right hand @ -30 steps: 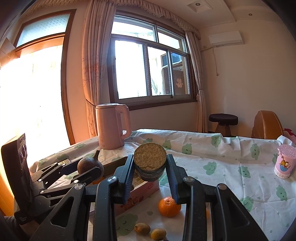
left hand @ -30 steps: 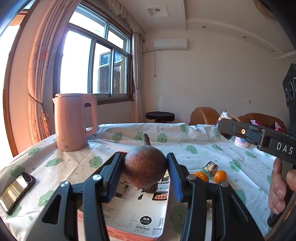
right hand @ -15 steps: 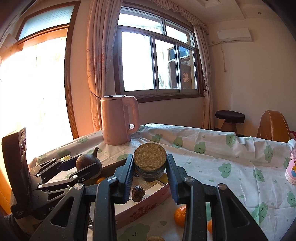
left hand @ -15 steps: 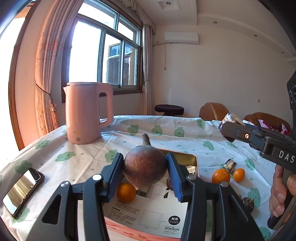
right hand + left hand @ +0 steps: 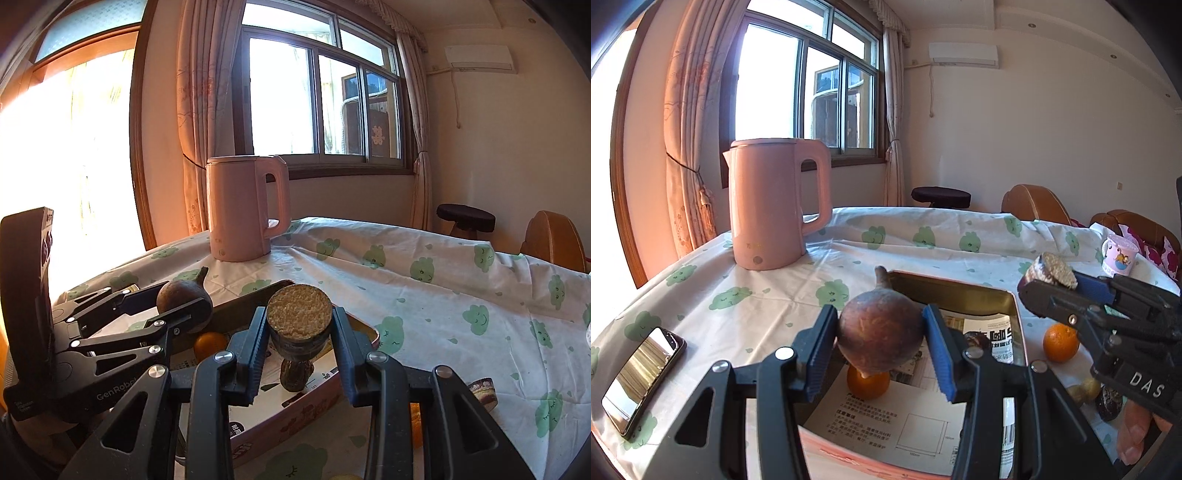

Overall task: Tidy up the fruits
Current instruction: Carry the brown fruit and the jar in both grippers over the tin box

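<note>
Above box (image 5: 964,295): left claw (image 5: 881,338) grips brown fruit (image 5: 879,332), right claw (image 5: 299,326) clamps cut chunk (image 5: 299,314)

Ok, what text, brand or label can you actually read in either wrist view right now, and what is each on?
"DAS": white letters on the right gripper body, left wrist view; the word runs out of frame.
"GenRobot": on the left gripper body, right wrist view; the last letters are partly hidden.
Printed sheet in the box: Chinese text and a diagram, too small to read.
Pink kettle: small gold mark, too blurred to read.
Pink cup: cartoon picture, no legible words.
</note>
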Demonstrator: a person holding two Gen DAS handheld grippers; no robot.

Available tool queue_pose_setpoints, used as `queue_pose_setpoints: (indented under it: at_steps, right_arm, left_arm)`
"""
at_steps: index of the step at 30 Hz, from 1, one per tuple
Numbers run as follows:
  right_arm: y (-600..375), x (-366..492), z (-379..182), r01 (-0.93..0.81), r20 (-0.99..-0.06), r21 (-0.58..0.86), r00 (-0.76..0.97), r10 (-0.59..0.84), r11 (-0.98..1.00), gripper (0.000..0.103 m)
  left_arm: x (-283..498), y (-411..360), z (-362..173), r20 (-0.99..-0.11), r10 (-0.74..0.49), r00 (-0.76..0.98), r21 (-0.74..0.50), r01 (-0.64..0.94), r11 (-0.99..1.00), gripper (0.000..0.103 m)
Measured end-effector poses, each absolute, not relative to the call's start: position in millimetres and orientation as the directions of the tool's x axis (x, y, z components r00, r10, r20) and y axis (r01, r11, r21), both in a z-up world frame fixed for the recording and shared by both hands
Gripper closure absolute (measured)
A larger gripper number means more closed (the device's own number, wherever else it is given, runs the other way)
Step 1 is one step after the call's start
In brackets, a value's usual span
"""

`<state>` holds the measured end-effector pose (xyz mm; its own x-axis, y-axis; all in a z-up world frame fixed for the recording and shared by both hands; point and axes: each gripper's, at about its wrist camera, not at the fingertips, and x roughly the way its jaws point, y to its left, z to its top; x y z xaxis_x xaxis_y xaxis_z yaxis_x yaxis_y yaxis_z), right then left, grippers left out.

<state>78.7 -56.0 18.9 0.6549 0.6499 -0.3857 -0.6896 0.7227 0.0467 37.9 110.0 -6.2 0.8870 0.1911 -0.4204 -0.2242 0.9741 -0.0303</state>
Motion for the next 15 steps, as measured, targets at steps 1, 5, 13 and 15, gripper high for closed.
queue_pose_setpoints:
  at_steps: [1,5,13,15]
  right_arm:
    - [-54,78,18,-0.691,-0.388,0.045,0.654,0.650,0.722,0.067]
    - [-48,77,14,-0.691,-0.399,0.040,0.651,0.645,0.722,0.067]
    - [-38,71,6,-0.694,-0.414,0.008,0.653,0.634,0.720,0.067]
    - [-36,71,5,-0.691,-0.427,-0.002,0.655,0.624,0.723,0.067]
  left_arm:
    - [39,111,-7,-0.427,0.193,0.884,-0.032,-0.228,0.973,0.053]
    - [42,114,-9,-0.448,0.190,0.874,-0.039,-0.231,0.972,0.053]
    - [51,116,-13,-0.495,0.175,0.851,-0.044,-0.225,0.973,0.053]
    - [55,118,-15,-0.512,0.172,0.842,-0.047,-0.227,0.973,0.053]
